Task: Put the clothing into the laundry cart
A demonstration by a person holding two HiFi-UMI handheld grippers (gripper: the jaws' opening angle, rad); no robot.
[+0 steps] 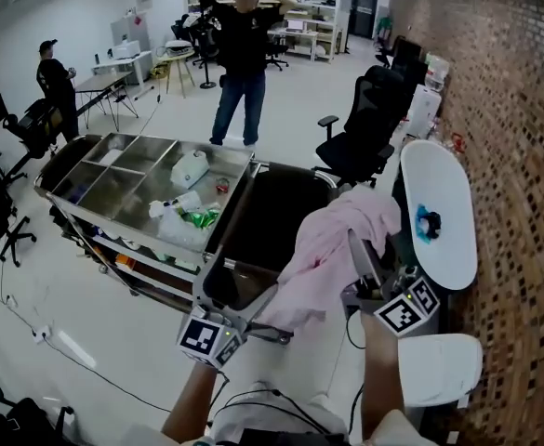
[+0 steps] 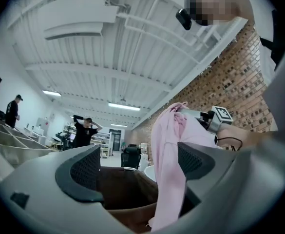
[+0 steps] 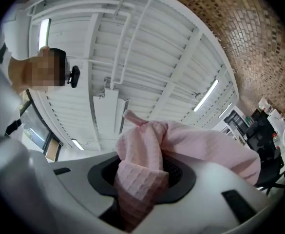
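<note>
A pink garment hangs from my right gripper, draped just over the right edge of the laundry cart, a black fabric bin in a metal frame. In the right gripper view the jaws are shut on a bunched fold of the garment. My left gripper sits low at the cart's near rim. In the left gripper view it stands open, and the garment hangs in front of its right pad, with the cart's dark inside behind.
A steel trolley with bottles and bins stands left of the cart. A black office chair is behind it, and a white oval table stands against the brick wall on the right. Two people stand farther off.
</note>
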